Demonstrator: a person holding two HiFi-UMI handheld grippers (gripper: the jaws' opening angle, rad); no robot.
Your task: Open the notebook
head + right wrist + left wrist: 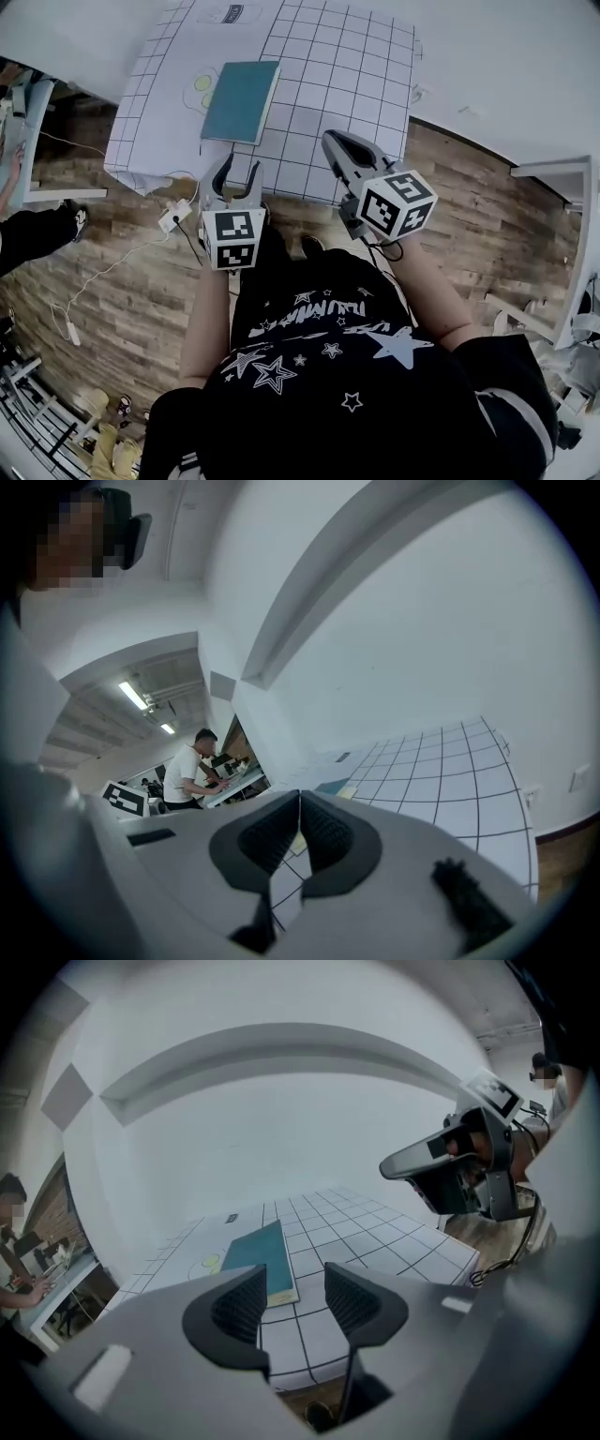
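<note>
At the left of the head view is a brown wood floor [103,281]. A white plug box [173,217] lies on it, with a thin white cord running down and to the left.

Above that, a table [141,164] fills the upper middle of the picture. It has a white sheet with black squares drawn on it. The notebook [241,101] lies flat on the sheet, at the upper middle left. Its cover is blue-green and it is closed. A small yellow and green drawing [201,86] is on the sheet just to the left of the book.

Below the book in the picture is the left tongs [239,169]. Its two jaws stand wide apart and nothing is between them. The tips are over the near edge of the sheet and do not touch the book.

To the right is the right tongs [334,142], over the sheet and off to the right of the book, not touching it. In the right gripper view its jaws meet at the tips, so it is closed with nothing in it.

At the bottom of the picture is the person's black shirt [319,375] with white stars.
</note>
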